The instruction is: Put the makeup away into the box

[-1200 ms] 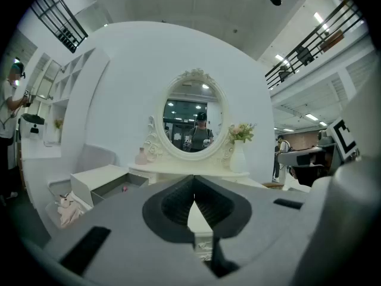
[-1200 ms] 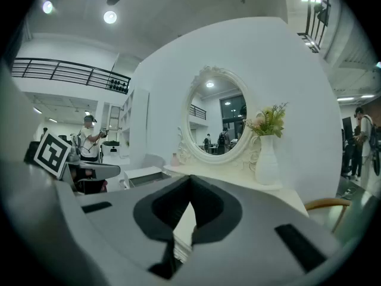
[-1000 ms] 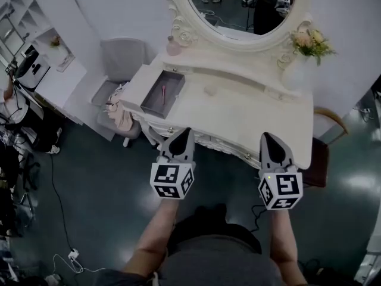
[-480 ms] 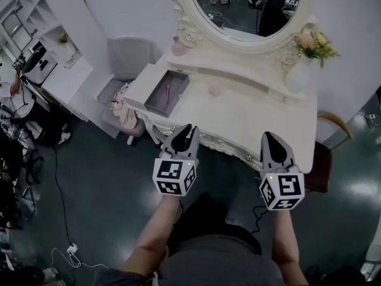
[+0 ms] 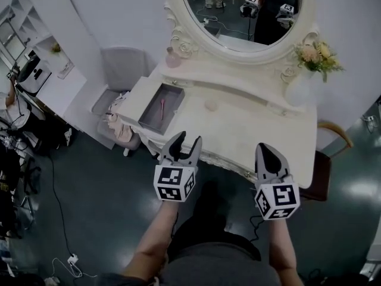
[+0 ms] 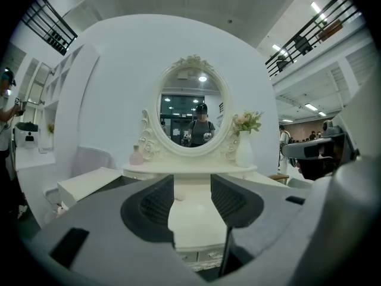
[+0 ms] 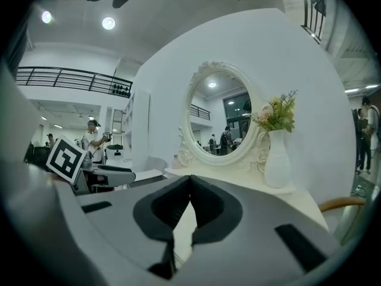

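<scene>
On the left part of the white dressing table stands a grey box with a pink makeup stick lying in it. A small pale round item rests on the tabletop to the right of the box. My left gripper hovers before the table's front edge, short of the box, its jaws opening with nothing between them; the left gripper view shows the gap. My right gripper hangs at the front right edge, shut and empty, its pads touching.
An oval mirror backs the table. A pink bottle stands at the back left, a white vase of flowers at the back right. A grey chair stands left of the table, a wooden chair right.
The left gripper's jaws have parted from shut. Both grippers have moved a little toward the dressing table. The right gripper stays shut.
</scene>
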A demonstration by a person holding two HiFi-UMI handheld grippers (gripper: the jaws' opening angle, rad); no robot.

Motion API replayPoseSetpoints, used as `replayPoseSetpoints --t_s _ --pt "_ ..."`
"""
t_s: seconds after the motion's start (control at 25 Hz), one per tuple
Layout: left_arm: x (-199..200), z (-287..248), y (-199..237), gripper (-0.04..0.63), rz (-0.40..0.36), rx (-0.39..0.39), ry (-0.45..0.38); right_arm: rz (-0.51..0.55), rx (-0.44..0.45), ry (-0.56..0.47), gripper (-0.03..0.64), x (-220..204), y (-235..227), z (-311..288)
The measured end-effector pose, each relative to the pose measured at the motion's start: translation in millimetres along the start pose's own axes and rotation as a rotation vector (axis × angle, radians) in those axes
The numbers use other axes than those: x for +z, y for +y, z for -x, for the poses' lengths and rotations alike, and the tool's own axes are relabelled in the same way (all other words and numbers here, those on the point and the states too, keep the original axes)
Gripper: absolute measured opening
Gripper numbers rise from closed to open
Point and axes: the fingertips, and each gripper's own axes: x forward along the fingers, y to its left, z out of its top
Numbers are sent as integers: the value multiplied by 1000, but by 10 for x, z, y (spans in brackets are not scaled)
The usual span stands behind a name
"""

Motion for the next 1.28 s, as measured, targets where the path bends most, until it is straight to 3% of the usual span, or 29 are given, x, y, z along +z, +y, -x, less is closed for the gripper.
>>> replayPoseSetpoints --t_s 0.44,0.64,1.28 --pt "-95 -1006 400 235 23 -52 48 -28 -38 22 5 80 -272 -896" --pt "-170 -1434 483 235 35 -105 84 -94 -78 28 5 96 -458 -1207" --pt "-554 -2286 564 258 -59 -257 252 -137 -229 39 5 141 -762 -1714"
